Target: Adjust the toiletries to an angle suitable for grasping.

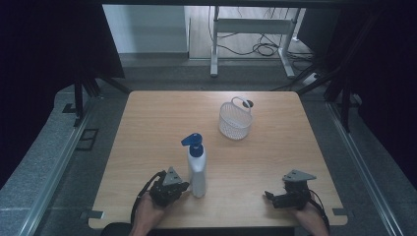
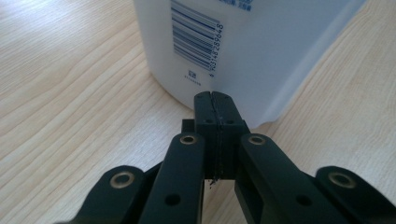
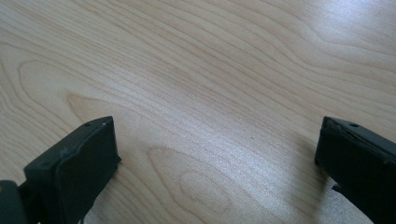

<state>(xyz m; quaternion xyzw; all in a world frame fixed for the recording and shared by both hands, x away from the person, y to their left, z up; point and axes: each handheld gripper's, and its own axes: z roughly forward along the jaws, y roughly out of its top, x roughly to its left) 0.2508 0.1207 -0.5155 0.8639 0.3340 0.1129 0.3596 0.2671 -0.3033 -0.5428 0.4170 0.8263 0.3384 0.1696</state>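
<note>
A white pump bottle (image 1: pixel 197 169) with a blue pump head stands upright near the table's front, left of centre. My left gripper (image 1: pixel 184 187) sits just left of its base, jaws shut with nothing between them. In the left gripper view the closed tips (image 2: pixel 215 95) come right up to the bottle's lower wall (image 2: pixel 261 51), under its barcode; whether they touch it I cannot tell. My right gripper (image 1: pixel 269 196) rests at the front right, far from the bottle, jaws wide open over bare wood (image 3: pixel 219 140). A white mesh basket (image 1: pixel 235 120) with a handle stands farther back.
The wooden table (image 1: pixel 275 157) ends close behind both hands at the front edge. A small dark hole (image 1: pixel 248 103) sits in the tabletop behind the basket. Beyond the table are a desk frame (image 1: pixel 251 29) and cables on the floor.
</note>
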